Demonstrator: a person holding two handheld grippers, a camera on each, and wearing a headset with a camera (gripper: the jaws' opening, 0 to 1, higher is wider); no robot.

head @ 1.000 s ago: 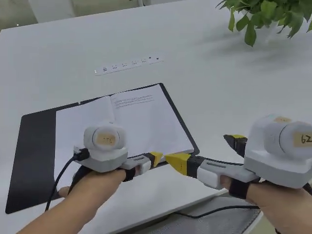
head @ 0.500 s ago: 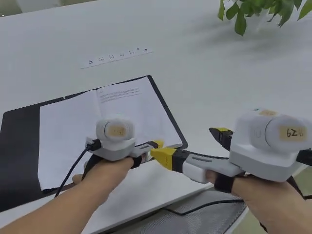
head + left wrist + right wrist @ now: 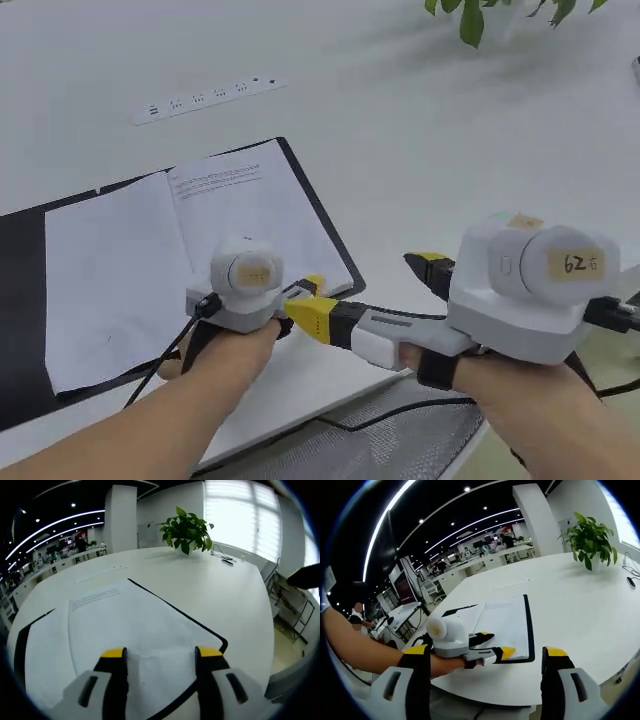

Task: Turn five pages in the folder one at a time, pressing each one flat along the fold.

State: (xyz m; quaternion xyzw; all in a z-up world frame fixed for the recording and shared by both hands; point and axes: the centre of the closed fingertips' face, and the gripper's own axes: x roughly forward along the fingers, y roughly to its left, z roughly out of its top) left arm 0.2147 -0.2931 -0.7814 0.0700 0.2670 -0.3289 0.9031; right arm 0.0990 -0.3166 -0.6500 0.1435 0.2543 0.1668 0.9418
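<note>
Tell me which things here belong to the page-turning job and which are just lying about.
For the job: open folder, its right-hand page, left gripper, right gripper, both open.
Lying about: power strip, potted plant, both on the white table beyond the folder.

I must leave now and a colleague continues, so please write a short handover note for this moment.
Left gripper: open, at the near outer corner of the right page, nothing pinched.
Right gripper: open, empty, just right of the folder, off the paper.
Folder: lies open on the white table.
Done: the number of pages turned cannot be told.
Left: pinch the corner, turn the page, press it along the fold, and repeat up to five.
</note>
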